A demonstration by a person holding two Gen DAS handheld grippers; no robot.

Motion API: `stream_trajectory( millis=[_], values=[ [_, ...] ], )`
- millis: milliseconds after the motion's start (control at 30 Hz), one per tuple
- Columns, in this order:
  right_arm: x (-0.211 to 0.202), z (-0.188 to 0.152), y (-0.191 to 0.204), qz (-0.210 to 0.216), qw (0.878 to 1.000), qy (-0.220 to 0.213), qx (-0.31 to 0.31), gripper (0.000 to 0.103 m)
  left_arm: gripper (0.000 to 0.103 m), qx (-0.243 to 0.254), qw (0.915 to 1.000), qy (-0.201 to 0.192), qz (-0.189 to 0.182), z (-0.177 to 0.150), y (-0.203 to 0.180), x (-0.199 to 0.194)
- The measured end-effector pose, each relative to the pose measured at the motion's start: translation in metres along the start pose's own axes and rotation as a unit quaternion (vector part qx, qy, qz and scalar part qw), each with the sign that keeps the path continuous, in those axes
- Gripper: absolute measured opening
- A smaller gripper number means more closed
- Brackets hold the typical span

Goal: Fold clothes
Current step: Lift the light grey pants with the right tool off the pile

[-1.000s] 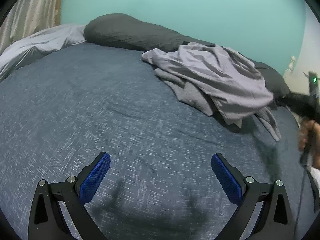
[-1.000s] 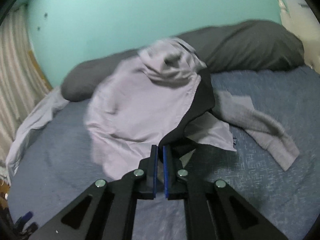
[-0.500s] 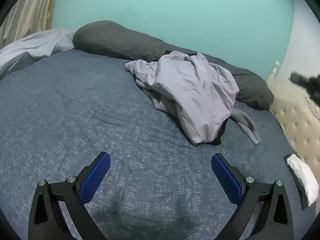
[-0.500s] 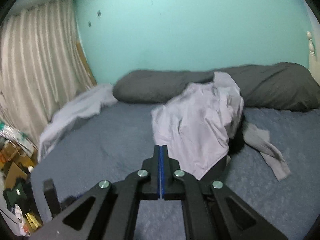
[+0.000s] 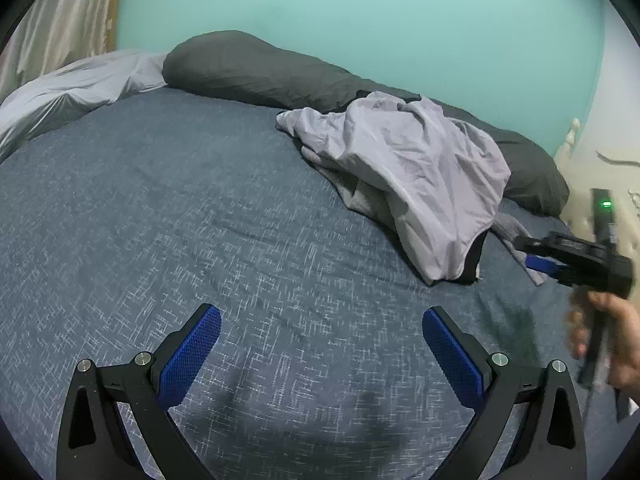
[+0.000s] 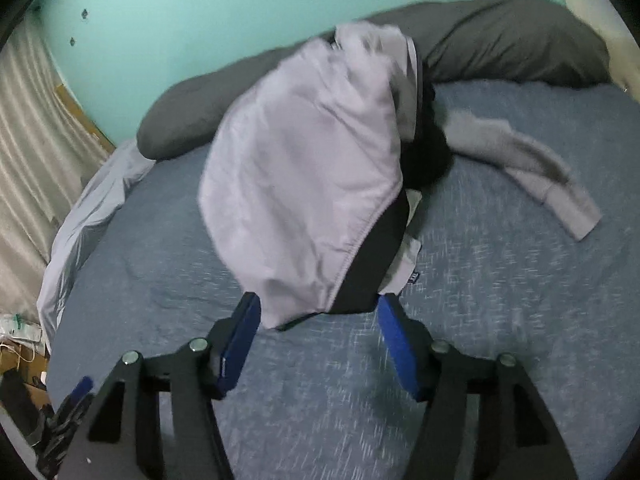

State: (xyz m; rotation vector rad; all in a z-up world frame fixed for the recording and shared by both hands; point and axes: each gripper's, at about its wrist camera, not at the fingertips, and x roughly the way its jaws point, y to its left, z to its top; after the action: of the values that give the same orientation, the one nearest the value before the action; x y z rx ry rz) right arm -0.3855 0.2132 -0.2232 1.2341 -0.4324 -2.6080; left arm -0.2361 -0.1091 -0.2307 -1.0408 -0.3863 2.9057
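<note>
Beside the dark pillow (image 5: 256, 68), lilac garment (image 6: 304, 168) — both tools (image 5: 321, 344) (image 6: 318, 328) gaping, empty.

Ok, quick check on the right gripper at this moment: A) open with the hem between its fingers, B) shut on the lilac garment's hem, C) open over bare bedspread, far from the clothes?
A: the right gripper stands open, blue pads spread either side of the lilac garment's lower hem, not clamped on it.

Bedroom: bed (image 5: 200, 220), pillows (image 5: 248, 68), curtain (image 6: 36, 128).
</note>
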Motion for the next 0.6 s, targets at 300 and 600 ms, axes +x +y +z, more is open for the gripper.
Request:
stream_trajectory(
  millis=[300,600],
  values=[
    [0.065,0.005,-0.041,-0.017,0.999,-0.016,0.026,0.067,0.103,0.003,0.9997,0.021,0.015,-0.010,0.009,0.021],
    [0.089,0.004,-0.059,0.058,0.994,-0.043,0.087,0.067,0.103,0.006,0.9993,0.031,0.020,-0.018,0.011,0.031]
  ],
)
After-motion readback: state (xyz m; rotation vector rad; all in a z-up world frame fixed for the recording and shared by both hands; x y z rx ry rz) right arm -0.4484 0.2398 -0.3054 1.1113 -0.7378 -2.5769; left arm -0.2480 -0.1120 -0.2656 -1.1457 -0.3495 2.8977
